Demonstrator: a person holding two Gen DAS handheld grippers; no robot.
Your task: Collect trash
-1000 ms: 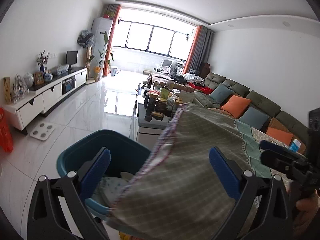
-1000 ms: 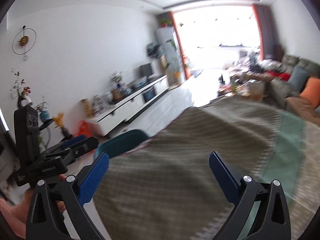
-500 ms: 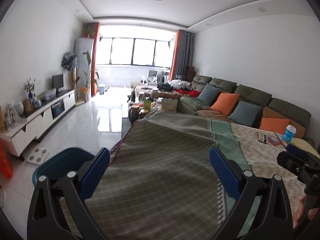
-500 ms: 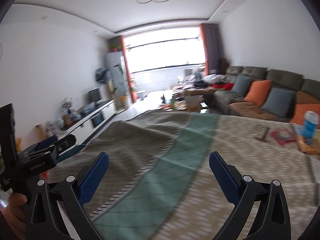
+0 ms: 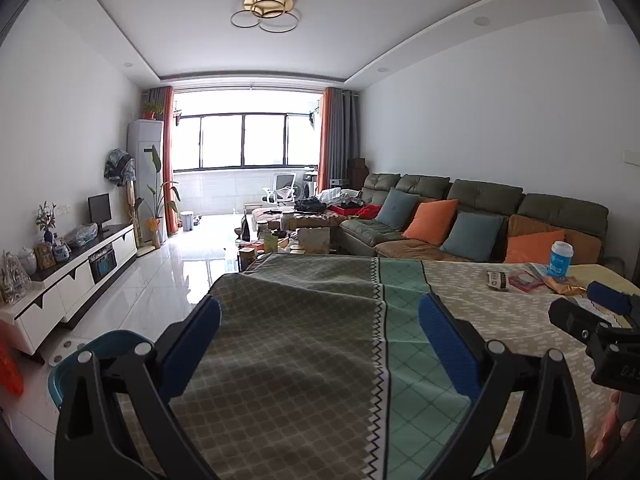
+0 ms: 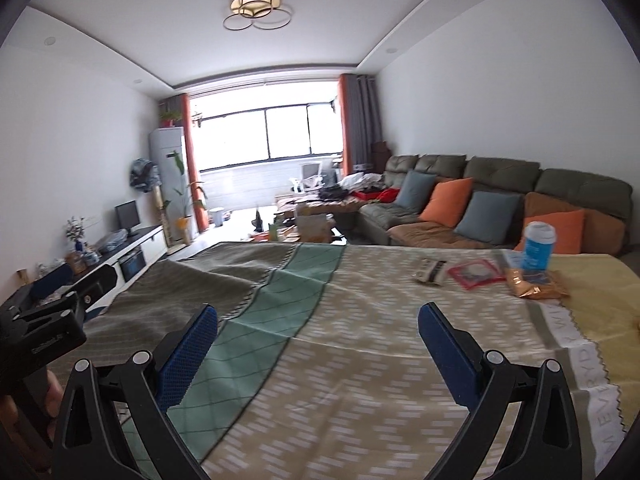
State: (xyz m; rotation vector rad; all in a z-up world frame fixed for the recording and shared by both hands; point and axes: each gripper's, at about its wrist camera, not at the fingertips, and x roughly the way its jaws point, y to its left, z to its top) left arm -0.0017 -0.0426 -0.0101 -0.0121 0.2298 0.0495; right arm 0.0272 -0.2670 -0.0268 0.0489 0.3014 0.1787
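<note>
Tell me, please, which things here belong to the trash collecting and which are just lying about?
Job:
orange wrapper
red packet
small striped packet
teal bin

Just about:
blue cup
tablecloth
cushions

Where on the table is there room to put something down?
The near, middle cloth is bare, from the green stripe toward the yellow edge. The far right corner is crowded: blue cup, red packet, orange wrapper.

The left gripper (image 5: 319, 316) is hovering wide open over a patterned tablecloth (image 5: 304, 344). A teal bin (image 5: 74, 364) is sitting below-left of it; wrappers (image 5: 524, 280) and a blue-labelled cup (image 5: 560, 259) are lying far right, beyond the right gripper (image 5: 592, 312).
</note>
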